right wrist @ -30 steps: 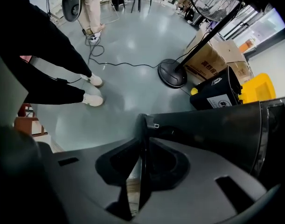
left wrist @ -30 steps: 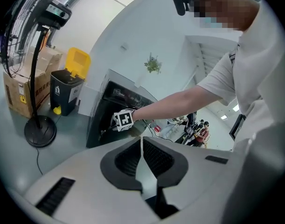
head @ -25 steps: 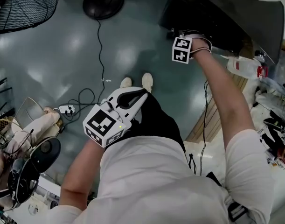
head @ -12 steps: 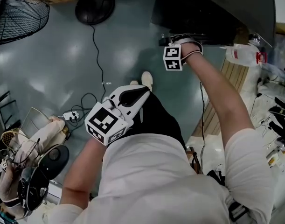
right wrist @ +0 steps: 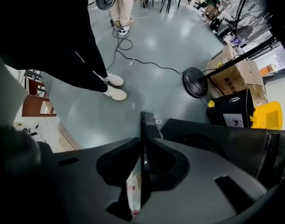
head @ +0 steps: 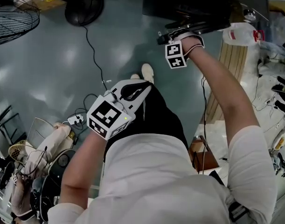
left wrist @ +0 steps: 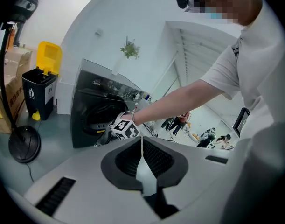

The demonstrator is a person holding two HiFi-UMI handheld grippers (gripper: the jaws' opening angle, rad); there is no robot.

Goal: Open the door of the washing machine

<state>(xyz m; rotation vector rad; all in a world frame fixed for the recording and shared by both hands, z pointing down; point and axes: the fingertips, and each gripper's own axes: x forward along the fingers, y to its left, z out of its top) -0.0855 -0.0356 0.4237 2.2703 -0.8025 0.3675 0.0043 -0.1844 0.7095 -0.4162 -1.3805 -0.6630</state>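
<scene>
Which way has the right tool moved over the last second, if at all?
Yes: the right tool, gripping the door, has drawn back toward the person, away from the plastic bottle.

the right gripper [right wrist: 141,148] has its jaws closed on the thin dark edge of the door [right wrist: 146,121], seen edge-on. just right of it is the dark washing machine [right wrist: 235,143] with its round opening. farther off on the grey floor [right wrist: 170,41] are white shoes [right wrist: 115,87], a round fan base [right wrist: 194,82], a black bin [right wrist: 228,110] and a cardboard box [right wrist: 238,73].
</scene>
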